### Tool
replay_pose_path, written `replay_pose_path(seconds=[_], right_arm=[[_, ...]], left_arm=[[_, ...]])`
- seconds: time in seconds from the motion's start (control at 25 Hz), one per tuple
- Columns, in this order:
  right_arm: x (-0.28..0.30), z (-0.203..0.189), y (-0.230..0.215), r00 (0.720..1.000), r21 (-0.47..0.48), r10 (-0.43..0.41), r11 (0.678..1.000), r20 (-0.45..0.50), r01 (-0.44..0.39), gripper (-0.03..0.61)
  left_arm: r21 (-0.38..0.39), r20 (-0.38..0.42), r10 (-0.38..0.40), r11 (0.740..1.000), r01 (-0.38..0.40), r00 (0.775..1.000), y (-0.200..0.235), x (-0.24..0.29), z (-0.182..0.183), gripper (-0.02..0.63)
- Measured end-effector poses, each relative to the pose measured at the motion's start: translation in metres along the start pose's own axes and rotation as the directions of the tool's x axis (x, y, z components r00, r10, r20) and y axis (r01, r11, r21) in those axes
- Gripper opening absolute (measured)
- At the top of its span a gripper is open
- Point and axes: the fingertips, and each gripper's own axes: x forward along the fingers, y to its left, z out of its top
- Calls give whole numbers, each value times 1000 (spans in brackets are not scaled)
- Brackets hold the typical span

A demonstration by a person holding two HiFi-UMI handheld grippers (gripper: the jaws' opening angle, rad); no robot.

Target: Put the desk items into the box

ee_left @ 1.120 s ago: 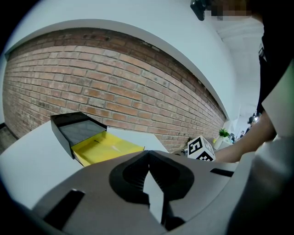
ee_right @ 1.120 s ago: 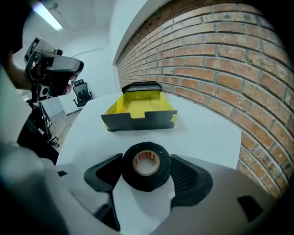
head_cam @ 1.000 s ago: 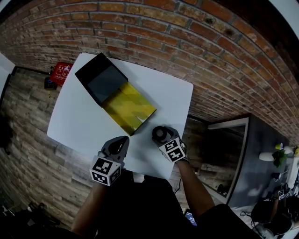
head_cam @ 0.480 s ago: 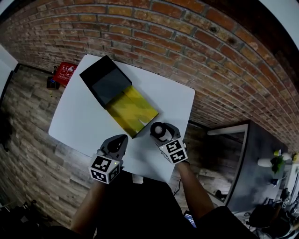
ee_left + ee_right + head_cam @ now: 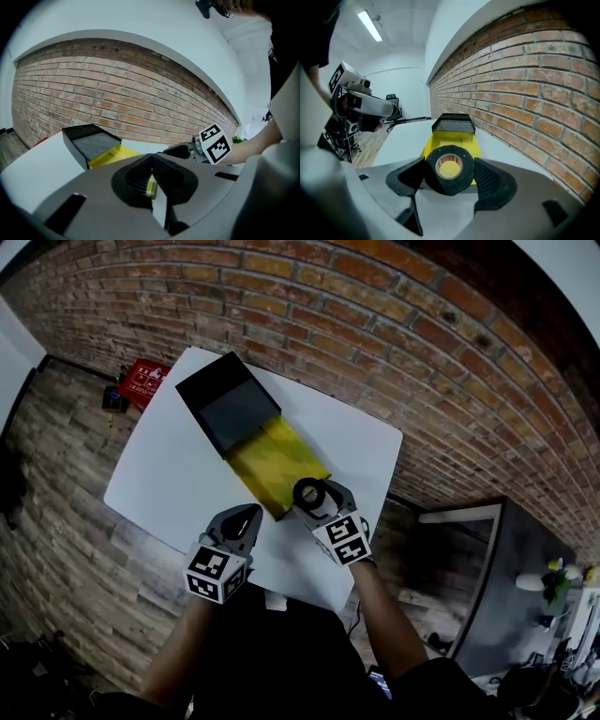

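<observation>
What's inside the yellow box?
The yellow box shows only bare yellow bottom. The black tape roll in the right tongs covers its near end.

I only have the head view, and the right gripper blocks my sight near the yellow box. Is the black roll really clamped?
Observer: Yes. In the right gripper view, the right gripper has one jaw pressed on each side of the black tape roll, with the roll's hole facing the camera.
Operator: And the left one?
Observer: The left gripper has its jaws together and holds nothing.
Operator: Where is the right one aimed?
Observer: Straight along the yellow box, whose black cover is at the far end.
</observation>
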Motion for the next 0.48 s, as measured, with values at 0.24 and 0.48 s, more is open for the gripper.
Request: replay_pose_path(seconds=[0.24,0.48], right_arm=[[31,13,9,999,-24,38,999,-21,-39,331],[60,20,17,996,-42,77,996,-45,-78,331]], left_arm=[[-15,9,26,1000,-26,1000,17,-5,2,14],[-31,11,55,998,-55,998,33,-5,3,14]])
